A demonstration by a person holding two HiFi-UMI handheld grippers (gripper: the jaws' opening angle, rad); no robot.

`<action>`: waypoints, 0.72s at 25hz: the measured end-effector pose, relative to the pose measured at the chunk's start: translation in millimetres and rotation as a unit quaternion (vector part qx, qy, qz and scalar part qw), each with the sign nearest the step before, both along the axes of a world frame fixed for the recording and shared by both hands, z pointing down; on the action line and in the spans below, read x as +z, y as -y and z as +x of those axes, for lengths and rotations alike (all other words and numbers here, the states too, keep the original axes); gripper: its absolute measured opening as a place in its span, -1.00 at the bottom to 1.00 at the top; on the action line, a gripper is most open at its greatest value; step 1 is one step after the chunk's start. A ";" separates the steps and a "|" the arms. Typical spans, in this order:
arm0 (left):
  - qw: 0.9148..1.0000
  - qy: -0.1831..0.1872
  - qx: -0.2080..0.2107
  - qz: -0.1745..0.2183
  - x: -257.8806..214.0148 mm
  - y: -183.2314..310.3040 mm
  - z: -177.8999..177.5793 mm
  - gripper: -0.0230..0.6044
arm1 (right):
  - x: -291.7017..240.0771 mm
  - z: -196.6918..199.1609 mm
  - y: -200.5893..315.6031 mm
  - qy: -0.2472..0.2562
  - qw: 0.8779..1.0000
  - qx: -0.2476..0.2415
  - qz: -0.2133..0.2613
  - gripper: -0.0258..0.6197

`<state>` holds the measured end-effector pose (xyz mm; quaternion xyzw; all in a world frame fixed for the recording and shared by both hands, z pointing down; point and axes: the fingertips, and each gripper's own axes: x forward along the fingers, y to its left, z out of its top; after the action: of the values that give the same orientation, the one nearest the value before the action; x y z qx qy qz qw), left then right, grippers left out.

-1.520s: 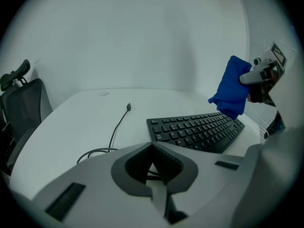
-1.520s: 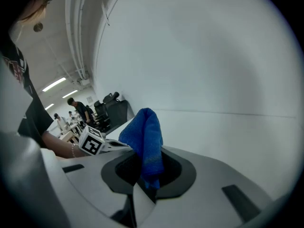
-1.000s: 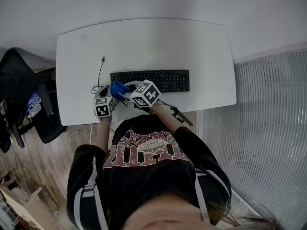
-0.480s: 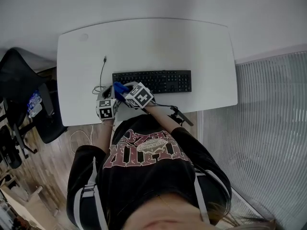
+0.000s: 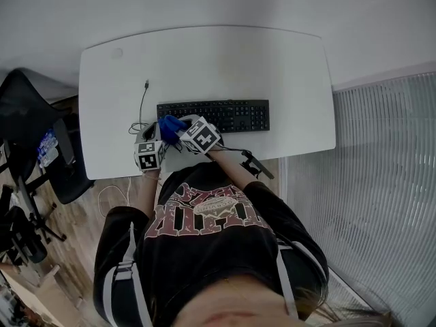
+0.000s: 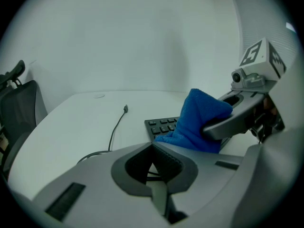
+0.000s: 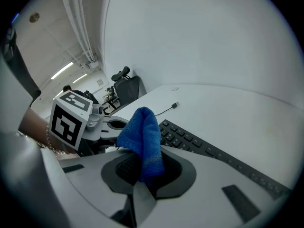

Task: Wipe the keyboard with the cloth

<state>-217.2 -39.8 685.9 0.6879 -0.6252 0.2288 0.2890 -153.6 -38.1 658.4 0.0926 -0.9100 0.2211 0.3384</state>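
Observation:
A black keyboard [image 5: 218, 115] lies across the middle of the white desk [image 5: 204, 60]. My right gripper [image 5: 180, 131] is shut on a blue cloth [image 5: 169, 126], and the cloth hangs at the keyboard's left end. In the right gripper view the cloth [image 7: 143, 136] stands up folded from between the jaws of the right gripper [image 7: 142, 169], with the keyboard [image 7: 209, 150] just beyond. My left gripper [image 5: 149, 133] sits just left of the cloth, shut and empty. In its own view, the left gripper [image 6: 152, 147] faces the cloth [image 6: 197, 120] and the keyboard's corner [image 6: 164, 126].
A thin black cable [image 5: 143, 102] with a loose plug runs from the keyboard's left end toward the back of the desk, and coils near the front edge. A black office chair [image 5: 30, 138] stands left of the desk. A radiator grille [image 5: 381, 182] lies to the right.
My right gripper and the cloth have shifted only slightly, left and back, by the keyboard's left end. The left gripper has stayed in place.

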 end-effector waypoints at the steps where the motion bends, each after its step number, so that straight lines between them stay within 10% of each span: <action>1: 1.000 0.001 0.000 0.000 0.4 -0.1 0.4 -0.82 | 2.1 5.5 2.7 -0.005 1.000 0.003 0.002 -0.72; 18: 1.000 0.009 -0.018 -0.002 0.1 -1.1 -1.6 -0.82 | 11.2 63.4 22.7 -0.015 0.998 0.057 -0.013 -0.72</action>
<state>-218.8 -38.7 685.9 0.6739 -0.6398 0.2311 0.2885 -90.2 -60.8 669.5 0.1428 -0.8952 0.2504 0.3397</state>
